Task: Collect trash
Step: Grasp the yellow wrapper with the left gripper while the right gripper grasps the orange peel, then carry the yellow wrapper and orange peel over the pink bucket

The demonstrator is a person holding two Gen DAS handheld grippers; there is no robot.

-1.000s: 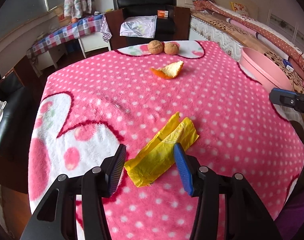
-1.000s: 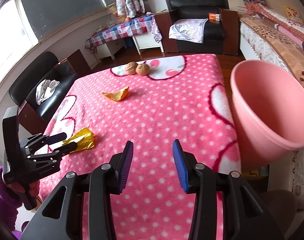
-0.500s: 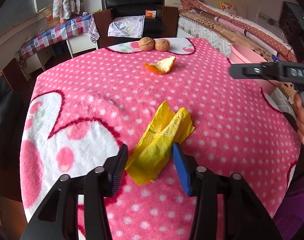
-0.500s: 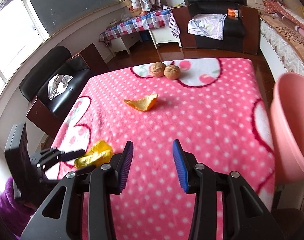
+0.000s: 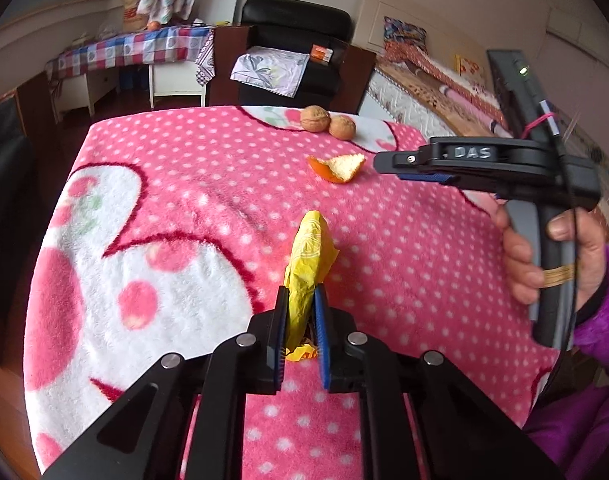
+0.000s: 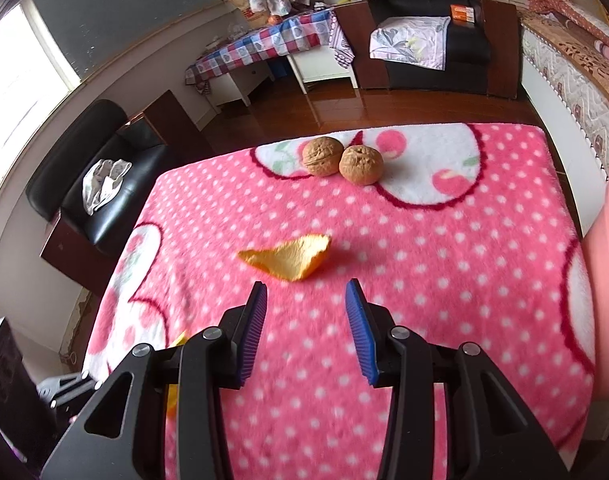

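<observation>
Yellow wrapper [image 5: 306, 264] pinched upright between blue pads [image 5: 319, 320] of left gripper [image 5: 299, 332], jaws closing on it, near edge of pink polka-dot blanket [image 5: 184, 184]. Upper half of wrapper sticks out crumpled above the pads; lower tail pokes out beneath, looks clear of or barely off the fleece, can't tell which.

Right gripper [image 6: 306, 316] empty, jaws apart, aimed at orange peel [image 6: 290, 258] lying just ahead of the tips, not yet between them. Two walnuts [image 6: 342, 158] touching each other further back on the white cherry patch. Pink bin [image 6: 606, 280] at right edge of blanket, only its wall visible.

Risks from here:
- Thin, slick wrapper held by a narrow strip: could slide out on lift or on swing toward bin if clamp stays partial.
- Wrapper stands tall and floppy, could snag on right gripper during crossover; right hand [image 5: 552, 256] sits between left gripper and bin side.
- Peel is curled and shallow on deep fleece: pads may close over the top and skid off, or grab blanket pile along with it and drag the cloth.
- Dragging blanket would roll walnuts, possibly off the far edge.
- Right view slightly blurred, so tip-to-peel gap hard to judge; descent too early would land short of peel.
- Walnuts may not be trash; unclear from task wording.
</observation>
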